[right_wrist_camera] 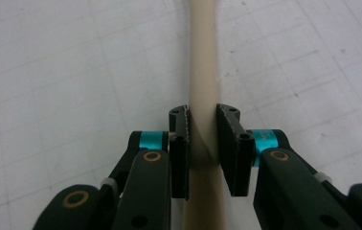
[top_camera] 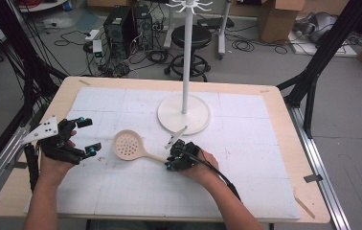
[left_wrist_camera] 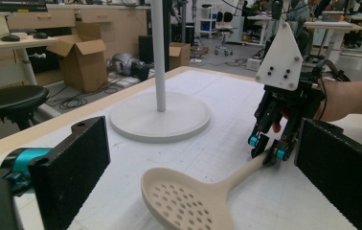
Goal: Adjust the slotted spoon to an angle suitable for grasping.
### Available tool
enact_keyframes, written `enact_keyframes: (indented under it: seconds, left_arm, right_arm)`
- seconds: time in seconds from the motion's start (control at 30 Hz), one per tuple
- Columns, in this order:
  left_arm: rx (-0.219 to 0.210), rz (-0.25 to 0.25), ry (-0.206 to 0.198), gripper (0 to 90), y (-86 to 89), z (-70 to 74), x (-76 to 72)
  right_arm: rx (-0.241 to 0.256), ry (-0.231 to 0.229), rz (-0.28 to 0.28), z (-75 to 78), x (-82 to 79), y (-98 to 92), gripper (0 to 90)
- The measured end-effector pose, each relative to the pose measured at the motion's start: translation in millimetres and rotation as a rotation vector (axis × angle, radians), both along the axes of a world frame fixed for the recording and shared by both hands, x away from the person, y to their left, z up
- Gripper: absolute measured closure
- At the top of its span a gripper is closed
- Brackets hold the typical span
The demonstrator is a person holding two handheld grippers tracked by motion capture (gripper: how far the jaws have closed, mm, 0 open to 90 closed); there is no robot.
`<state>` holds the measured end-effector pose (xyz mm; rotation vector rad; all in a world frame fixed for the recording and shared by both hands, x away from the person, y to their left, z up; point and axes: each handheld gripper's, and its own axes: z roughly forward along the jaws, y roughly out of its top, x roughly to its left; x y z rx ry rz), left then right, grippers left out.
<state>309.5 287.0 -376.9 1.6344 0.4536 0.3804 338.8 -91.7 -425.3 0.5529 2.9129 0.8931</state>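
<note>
Slotted spoon [top_camera: 127,145]: flat, mid-counter, toward the near edge. Right hand-held gripper [right_wrist_camera: 203,143]: jaws closed against the handle. Left hand-held gripper [top_camera: 84,136]: wide open, empty. Risk: smooth handle pivots; heavy bowl droops on lifting.

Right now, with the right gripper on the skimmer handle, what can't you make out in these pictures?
- Skimmer handle end: in the high view the right gripper covers it; in the right gripper view the bottom edge cuts it off.
- Skimmer bowl: bottom edge crops it in the left gripper view.
- Stand top: cut by the top edge in the high view, so its hooks show only partly.
</note>
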Motion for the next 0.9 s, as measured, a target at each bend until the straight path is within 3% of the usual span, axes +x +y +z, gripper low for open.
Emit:
enact_keyframes:
  seconds: [0.33,0.43,0.47,0.6,0.73,0.9]
  left_arm:
    - [0.002,-0.003,-0.004,5.5,-0.7,2.6,-1.2]
    - [0.001,-0.005,-0.005,5.5,-0.8,2.5,-0.8]
    - [-0.001,-0.005,-0.005,5.5,-0.8,2.4,-0.7]
    - [-0.001,-0.002,-0.001,5.5,-0.1,2.0,-0.3]
    - [0.003,-0.003,-0.003,5.5,0.2,2.3,-0.7]
    - [0.001,-0.002,-0.006,5.5,-0.1,2.5,-0.5]
  right_arm:
    - [0.011,-0.009,0.07,-1.1,-5.6,18.7,75.7]
    - [0.006,-0.004,0.045,-0.1,-8.3,17.8,61.9]
    - [0.006,-0.004,0.045,-0.1,-8.3,17.8,61.9]
    - [0.018,-0.015,0.026,4.6,-12.0,1.0,57.9]
    - [0.011,0.005,-0.023,5.2,-18.7,-30.8,55.7]
    - [-0.008,0.007,-0.004,2.8,-25.8,-41.2,60.1]
